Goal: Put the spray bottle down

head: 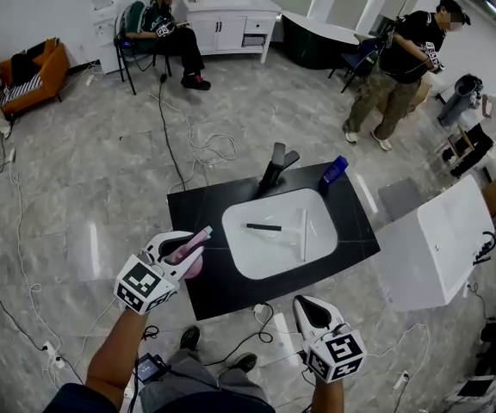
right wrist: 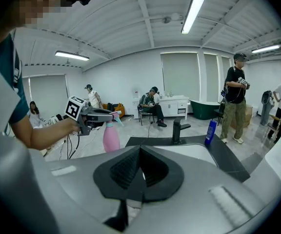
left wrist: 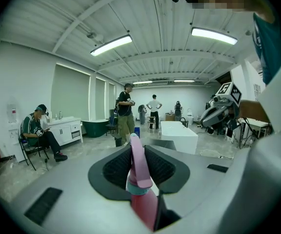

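The pink spray bottle (left wrist: 139,165) is hanging upright by its head, and the left gripper (head: 188,251) is clamping it there, its 2 ribbed pads pressing on the trigger piece from either side while the teal collar and pink body are dropping away below. In the head view the bottle is showing at the near left edge of the black counter (head: 203,213); in the right gripper view its base is dipping behind that gripper's own shell, so whether it is touching anything underneath is not readable. The right gripper (right wrist: 139,168) is hovering empty just off the counter's front edge toward the right, its jaws closed together with nothing between them. Set in the counter, a white basin (head: 321,249) is holding a thin black stick (head: 263,227) and a pale rod (head: 303,234), the 2 lying apart. A black faucet (head: 274,169) is standing at the far edge, and a blue bottle (head: 334,171) is standing just to its right near the far corner. A white cabinet (head: 437,248) is sitting close by on the counter's right. Farther off, a seated person (head: 164,28) is sitting beside a white vanity (head: 231,20); a standing person (head: 407,67) is over on the right; an orange sofa (head: 33,76) is sitting at the far left; cables (head: 175,144) are trailing across the grey floor.
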### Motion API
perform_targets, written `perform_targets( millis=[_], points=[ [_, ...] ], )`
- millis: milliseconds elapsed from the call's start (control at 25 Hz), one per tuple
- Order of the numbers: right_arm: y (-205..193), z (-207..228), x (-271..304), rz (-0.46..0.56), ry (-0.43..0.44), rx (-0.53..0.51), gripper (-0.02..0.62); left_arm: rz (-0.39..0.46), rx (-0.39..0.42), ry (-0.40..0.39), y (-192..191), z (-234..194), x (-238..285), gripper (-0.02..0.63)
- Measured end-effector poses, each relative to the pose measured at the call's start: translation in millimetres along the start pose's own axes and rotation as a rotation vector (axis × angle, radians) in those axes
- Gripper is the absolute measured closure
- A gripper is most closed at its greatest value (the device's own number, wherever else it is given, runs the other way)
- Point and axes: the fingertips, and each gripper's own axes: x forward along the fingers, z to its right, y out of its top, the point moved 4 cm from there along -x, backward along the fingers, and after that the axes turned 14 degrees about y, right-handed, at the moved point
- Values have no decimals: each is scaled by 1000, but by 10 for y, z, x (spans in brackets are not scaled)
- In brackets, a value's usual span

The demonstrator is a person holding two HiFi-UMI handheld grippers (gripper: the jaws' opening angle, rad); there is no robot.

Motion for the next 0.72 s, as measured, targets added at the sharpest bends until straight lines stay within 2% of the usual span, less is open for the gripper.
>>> perform_targets(
  millis=[720],
  points=[
    [-422, 44, 258, -73, 23, 68, 586, -78, -71, 34, -656, -136, 250, 517]
  ],
)
